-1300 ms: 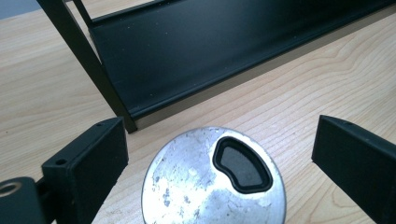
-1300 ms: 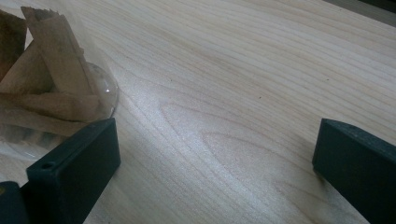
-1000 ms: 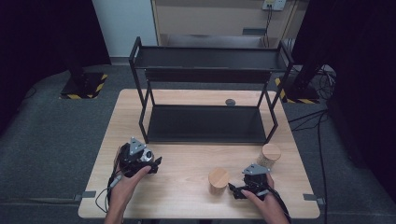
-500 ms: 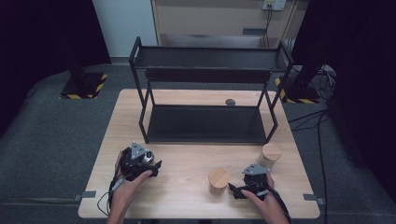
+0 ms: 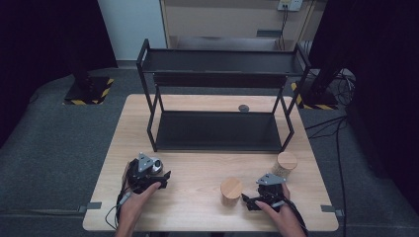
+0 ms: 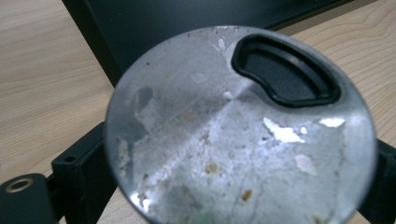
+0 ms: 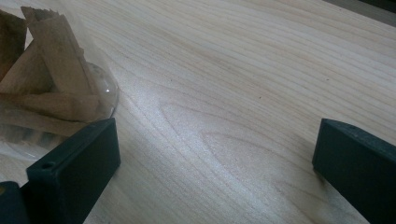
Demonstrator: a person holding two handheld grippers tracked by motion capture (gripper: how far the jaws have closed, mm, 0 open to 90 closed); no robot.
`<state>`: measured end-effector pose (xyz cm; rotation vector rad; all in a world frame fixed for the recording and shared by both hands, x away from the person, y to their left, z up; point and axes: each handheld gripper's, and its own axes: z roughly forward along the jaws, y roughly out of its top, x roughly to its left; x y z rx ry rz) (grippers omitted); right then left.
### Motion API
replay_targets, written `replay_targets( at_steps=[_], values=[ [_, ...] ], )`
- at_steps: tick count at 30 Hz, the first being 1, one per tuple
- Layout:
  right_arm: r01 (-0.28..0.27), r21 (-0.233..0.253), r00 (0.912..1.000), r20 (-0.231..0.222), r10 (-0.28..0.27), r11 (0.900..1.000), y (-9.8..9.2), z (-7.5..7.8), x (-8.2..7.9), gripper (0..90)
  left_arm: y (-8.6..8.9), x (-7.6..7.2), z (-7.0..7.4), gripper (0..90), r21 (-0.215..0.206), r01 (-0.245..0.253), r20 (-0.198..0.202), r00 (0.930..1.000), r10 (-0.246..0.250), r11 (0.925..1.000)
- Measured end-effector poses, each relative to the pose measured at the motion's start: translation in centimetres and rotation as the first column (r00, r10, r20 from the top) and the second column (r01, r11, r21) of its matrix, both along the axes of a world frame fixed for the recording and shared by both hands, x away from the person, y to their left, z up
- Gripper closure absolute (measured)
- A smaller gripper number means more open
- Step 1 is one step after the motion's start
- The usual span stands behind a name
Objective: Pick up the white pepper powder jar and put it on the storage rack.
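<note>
A: Biggest first. Wooden table (image 5: 207,163), black two-tier rack (image 5: 220,98) standing on its far half, both shelves bare. Small dark disc (image 5: 243,107) on the table behind the rack.

B: Jars?

A: Two, both with wooden lids. One jar (image 5: 231,191) front centre, just beside the right gripper (image 5: 248,201). Second jar (image 5: 286,164) near the rack's front right leg, close behind that hand.

B: Right gripper state?

A: Jaws wide apart, nothing between them, bare wood in the gap. In the right gripper view the clear jar (image 7: 56,98) with brown pieces inside sits outside the near jaw, about touching it.

B: Left?

A: Left gripper (image 5: 157,170) at the front left, clamped on a round metal can (image 6: 240,128). The can sits between both jaws, scuffed silver end with a dark kidney-shaped opening facing the camera. The rack's base is right behind it.
</note>
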<state>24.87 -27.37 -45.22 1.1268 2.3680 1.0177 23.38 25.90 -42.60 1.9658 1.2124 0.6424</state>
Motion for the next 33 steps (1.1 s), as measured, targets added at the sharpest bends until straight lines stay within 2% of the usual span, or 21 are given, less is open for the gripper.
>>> replay_targets(
  at_steps=[14, 21, 24, 28, 33],
  values=[
    [0.000, 0.000, 1.0000, 0.000, 0.000, 1.000, 0.0, 0.0, 0.0, 0.7, 0.1, -0.2, -1.3, 9.9, -0.011, 0.009, 0.005, 0.9999, -0.009, 0.9999],
    [0.000, 0.000, 1.0000, 0.000, 0.000, 1.000, 0.0, 0.0, 0.0, 0.7, 0.3, -0.5, -1.8, 27.4, -0.016, 0.000, 0.016, 0.9999, 0.000, 0.9999],
    [0.000, 0.000, 1.0000, 0.000, 0.000, 1.000, 0.0, 0.0, 0.0, 0.7, 0.5, -0.7, -1.9, 28.2, -0.022, 0.000, 0.025, 0.9997, 0.001, 0.9998],
    [0.000, 0.000, 1.0000, 0.000, 0.000, 1.000, 0.0, 0.0, 0.0, 0.7, 0.3, -0.8, -1.8, 28.5, -0.002, 0.011, 0.038, 0.9992, -0.011, 0.9999],
    [0.000, 0.000, 1.0000, 0.000, 0.000, 1.000, 0.0, 0.0, 0.0, 0.7, 0.4, -0.7, -1.2, 28.5, -0.007, 0.034, 0.056, 0.9978, -0.034, 0.9994]
  ],
)
